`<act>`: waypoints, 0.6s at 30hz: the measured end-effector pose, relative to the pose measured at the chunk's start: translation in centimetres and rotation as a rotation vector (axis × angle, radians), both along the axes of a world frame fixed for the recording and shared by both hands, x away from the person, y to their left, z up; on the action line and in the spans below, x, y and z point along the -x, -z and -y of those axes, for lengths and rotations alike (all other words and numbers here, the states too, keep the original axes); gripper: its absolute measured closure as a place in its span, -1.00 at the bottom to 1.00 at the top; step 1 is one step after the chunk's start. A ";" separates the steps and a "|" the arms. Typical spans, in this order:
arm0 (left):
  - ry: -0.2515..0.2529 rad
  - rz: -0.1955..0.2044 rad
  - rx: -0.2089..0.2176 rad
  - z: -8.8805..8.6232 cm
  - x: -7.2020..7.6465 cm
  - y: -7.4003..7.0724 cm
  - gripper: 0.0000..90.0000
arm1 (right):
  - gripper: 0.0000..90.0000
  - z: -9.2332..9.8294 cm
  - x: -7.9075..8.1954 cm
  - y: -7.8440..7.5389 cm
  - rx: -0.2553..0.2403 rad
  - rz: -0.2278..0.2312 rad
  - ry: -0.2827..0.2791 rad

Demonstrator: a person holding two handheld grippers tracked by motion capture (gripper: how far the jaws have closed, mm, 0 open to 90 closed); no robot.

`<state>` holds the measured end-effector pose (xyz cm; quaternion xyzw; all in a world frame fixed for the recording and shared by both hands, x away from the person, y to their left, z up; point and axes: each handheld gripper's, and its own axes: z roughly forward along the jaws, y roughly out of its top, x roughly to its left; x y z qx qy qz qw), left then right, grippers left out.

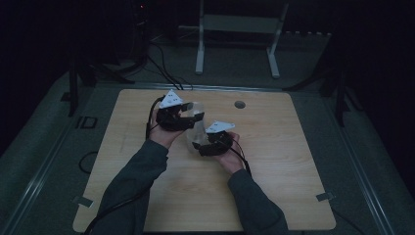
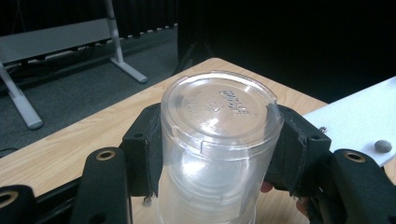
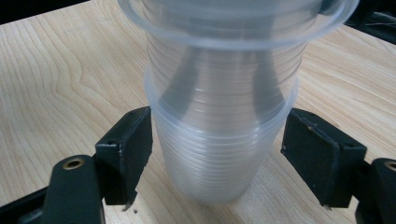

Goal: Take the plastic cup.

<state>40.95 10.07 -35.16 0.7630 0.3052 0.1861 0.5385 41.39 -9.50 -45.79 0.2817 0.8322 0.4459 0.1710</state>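
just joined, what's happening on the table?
A person holds a gripper in each hand over a wooden table. The left gripper is clamped on the closed end of a clear plastic cup. The right gripper straddles a second cup nested with it, jaws not touching its sides. It looks like nested cups being handled, perhaps separated.

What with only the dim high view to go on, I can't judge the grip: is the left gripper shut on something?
Observer: Yes. The left gripper has both fingers pressed against a stack of clear cups, near its closed end.
Operator: And the right gripper?
Observer: The right gripper has its fingers on either side of the same stack, just below a rim. I cannot tell whether they press it.
Operator: Anything inside the cups?
Observer: Only more nested cups, as far as I can see through the plastic.
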 end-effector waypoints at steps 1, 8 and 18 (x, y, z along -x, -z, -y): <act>0.001 0.001 -0.001 0.0 0.0 -0.1 -0.10 | -0.46 0.0 0.0 0.0 -0.001 -0.002 -0.002; 0.001 0.005 0.007 -0.2 -0.1 -1.0 -0.10 | -0.46 0.1 0.0 0.1 0.001 -0.001 -0.003; 0.004 0.009 0.018 -0.6 -0.1 -2.8 -0.09 | -0.45 0.1 0.0 0.1 0.003 -0.004 -0.004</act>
